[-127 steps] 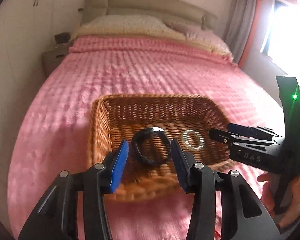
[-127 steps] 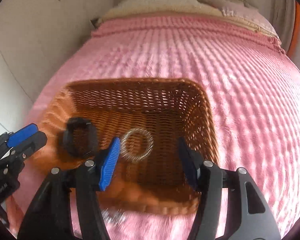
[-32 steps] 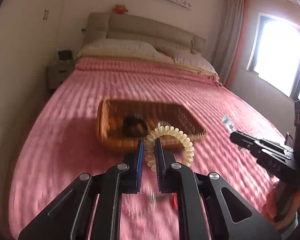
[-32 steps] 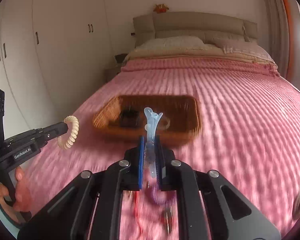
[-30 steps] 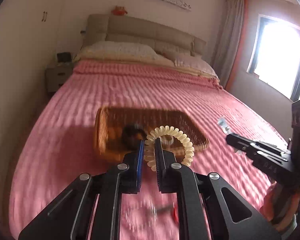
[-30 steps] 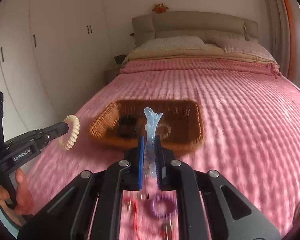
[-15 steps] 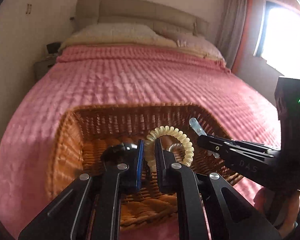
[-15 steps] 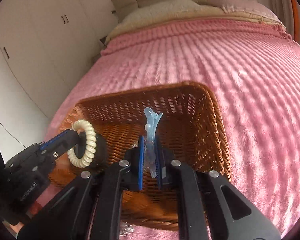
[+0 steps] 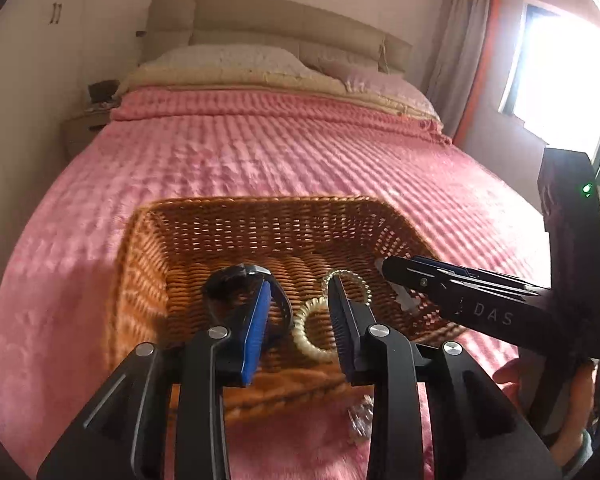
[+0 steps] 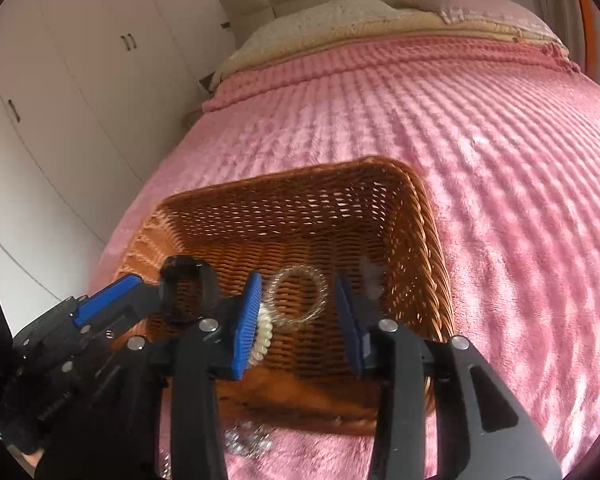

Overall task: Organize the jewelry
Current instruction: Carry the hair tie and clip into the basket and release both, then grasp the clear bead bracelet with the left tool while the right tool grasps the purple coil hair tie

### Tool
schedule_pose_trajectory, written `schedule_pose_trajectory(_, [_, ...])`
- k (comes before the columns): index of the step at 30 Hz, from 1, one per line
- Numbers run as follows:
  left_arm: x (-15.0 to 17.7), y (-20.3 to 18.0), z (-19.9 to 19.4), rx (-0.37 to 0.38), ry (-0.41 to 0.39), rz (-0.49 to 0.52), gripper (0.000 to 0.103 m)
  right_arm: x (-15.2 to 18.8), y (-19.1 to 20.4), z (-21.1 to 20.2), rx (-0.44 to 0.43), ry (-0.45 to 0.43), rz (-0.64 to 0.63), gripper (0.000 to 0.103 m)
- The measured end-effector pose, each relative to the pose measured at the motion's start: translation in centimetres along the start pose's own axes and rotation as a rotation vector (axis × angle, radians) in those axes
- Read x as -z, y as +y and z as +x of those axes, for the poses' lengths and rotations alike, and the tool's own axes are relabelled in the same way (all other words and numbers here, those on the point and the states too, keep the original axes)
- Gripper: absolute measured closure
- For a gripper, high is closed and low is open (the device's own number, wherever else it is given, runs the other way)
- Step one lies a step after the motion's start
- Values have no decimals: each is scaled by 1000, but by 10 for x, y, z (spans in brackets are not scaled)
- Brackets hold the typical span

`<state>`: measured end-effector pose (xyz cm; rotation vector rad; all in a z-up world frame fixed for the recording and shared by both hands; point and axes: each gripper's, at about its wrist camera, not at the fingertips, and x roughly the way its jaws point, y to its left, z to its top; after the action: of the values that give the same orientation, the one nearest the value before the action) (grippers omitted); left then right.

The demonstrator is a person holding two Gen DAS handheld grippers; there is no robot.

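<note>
A brown wicker basket [image 9: 148,264] [image 10: 428,240] sits on the pink bedspread. Inside lie a black band [image 9: 236,280] [image 10: 186,294], a clear ring bracelet [image 9: 346,276] [image 10: 298,292], a cream spiral hair tie [image 9: 312,334] [image 10: 262,338] and a pale blue hair clip [image 10: 372,276] [image 9: 404,300]. My left gripper [image 9: 298,320] is open over the basket's near edge, with the spiral tie lying below between its fingers. My right gripper [image 10: 296,314] is open over the basket's near right part, with the clip just beyond its right finger. Both are empty.
A small silvery jewelry piece [image 9: 360,416] [image 10: 248,444] lies on the bedspread in front of the basket. Pillows and a headboard [image 9: 260,28] stand at the far end. White wardrobes [image 10: 60,80] are on the left and a bright window [image 9: 560,80] on the right.
Both grippers opened over the basket. The cream spiral tie dropped from the left gripper and the pale blue clip from the right gripper, and both now lie in the basket.
</note>
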<state>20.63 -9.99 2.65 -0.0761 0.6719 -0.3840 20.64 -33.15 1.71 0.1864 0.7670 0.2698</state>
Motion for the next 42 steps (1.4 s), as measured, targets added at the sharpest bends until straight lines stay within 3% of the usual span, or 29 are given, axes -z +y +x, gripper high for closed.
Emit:
schedule_pose_trajectory(10, [33,7,-108,1,-109,-20,68,47,23,-85,-50,-80,-79,68])
schedule_pose_trajectory(16, [67,18,-138,6,-104,-75,68,90,15,-97,-30,-46,-104,68])
schedule_pose_trajectory(24, [120,34,-116,3,23,-149,64,139,-7,-72,14,60,-64,68])
schedule_pose_trajectory(33, [148,40,-76,-8,171,-155,64,151,-11,-57,59,80,-65,68])
schedule_pose_trajectory(38, [152,30,-70,-48,168,-100,64,152,-9,-51,89,89,-94,68])
schedule_pose_trajectory(41, [152,22,-68,-110,165,-52,78,155,-2,-50,123,82,-124,70])
schedule_pose_trajectory(42, [153,19,-67,-116,164,-40,87,155,0,-49,130,82,-128,78])
